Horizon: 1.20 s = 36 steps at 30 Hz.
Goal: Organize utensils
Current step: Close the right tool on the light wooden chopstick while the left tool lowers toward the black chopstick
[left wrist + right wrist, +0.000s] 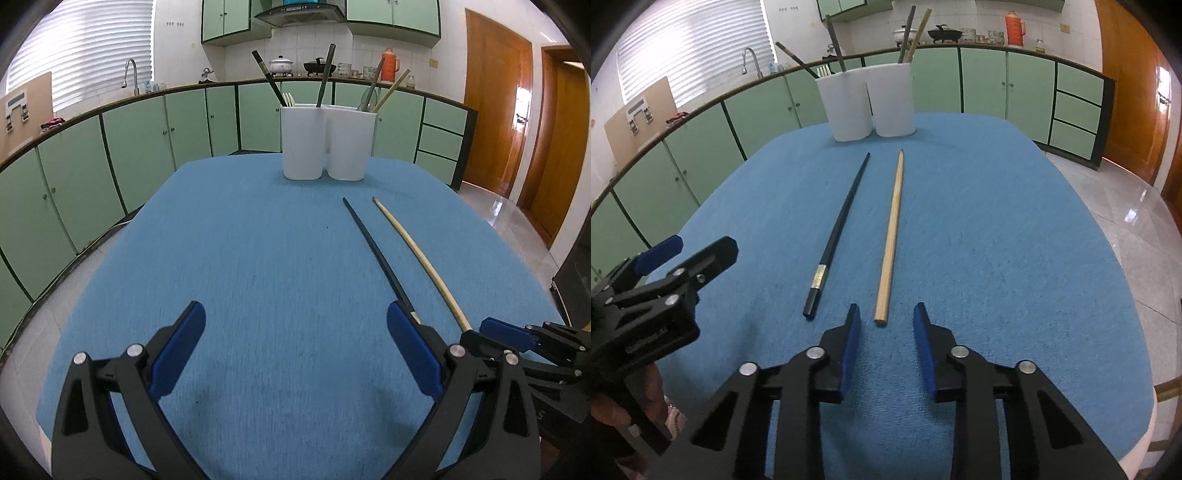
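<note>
Two chopsticks are lying side by side, not touching, on the blue table (997, 240): a black chopstick (842, 229) and a wooden chopstick (892, 236), tips pointing at the white holder (871, 103) near the far edge. Loads of bare cloth is sitting on both sides. The right gripper (886, 317) is hovering with its jaws narrowly parted, nothing pinched, the wooden butt end just ahead of the gap. The left gripper (295, 317) is spread wide and empty. Only its view is catching the green spoon (369, 96) in the holder.
</note>
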Motion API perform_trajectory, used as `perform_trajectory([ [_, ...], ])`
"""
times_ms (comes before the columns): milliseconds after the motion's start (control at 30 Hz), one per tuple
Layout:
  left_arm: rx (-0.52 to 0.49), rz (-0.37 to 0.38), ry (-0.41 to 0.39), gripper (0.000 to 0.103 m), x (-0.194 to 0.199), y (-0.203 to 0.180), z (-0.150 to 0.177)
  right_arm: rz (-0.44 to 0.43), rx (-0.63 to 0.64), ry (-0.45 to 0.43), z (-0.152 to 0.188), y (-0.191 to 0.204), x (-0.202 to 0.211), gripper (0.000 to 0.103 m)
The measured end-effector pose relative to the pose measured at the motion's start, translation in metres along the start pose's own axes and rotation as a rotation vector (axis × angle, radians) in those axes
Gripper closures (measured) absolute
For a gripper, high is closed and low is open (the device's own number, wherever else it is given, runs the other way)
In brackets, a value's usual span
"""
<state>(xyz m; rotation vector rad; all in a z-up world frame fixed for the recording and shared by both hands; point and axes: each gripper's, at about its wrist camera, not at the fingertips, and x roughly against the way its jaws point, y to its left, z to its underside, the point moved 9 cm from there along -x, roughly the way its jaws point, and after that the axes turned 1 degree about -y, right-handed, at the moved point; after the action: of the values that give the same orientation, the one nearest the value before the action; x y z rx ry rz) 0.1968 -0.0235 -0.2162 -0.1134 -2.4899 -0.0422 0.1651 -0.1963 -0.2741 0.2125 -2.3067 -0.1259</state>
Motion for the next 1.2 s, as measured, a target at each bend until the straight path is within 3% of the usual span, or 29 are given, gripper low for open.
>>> perform_trajectory([
  [500,0.008,0.010,0.011,0.007,-0.003,-0.003,0.001,0.031,0.040,-0.024,0.001,0.006,-0.004,0.096],
  [833,0.008,0.051,0.020,0.008,-0.003,-0.022,0.004,0.053,-0.002,-0.040,-0.002,-0.010,0.002,0.097],
  [900,0.008,0.079,0.027,0.013,-0.004,-0.033,0.005,0.065,-0.019,-0.044,-0.003,-0.018,0.005,0.097],
  [967,-0.015,0.100,0.039,0.024,-0.006,-0.045,0.007,0.072,-0.035,-0.047,-0.003,-0.024,0.007,0.097],
  [1100,-0.020,0.141,0.062,0.027,-0.010,-0.061,0.011,0.074,-0.061,-0.056,-0.006,-0.033,0.011,0.097],
  [1200,-0.026,0.148,0.079,0.037,-0.014,-0.069,0.014,0.067,-0.069,-0.062,-0.008,-0.034,0.013,0.097],
])
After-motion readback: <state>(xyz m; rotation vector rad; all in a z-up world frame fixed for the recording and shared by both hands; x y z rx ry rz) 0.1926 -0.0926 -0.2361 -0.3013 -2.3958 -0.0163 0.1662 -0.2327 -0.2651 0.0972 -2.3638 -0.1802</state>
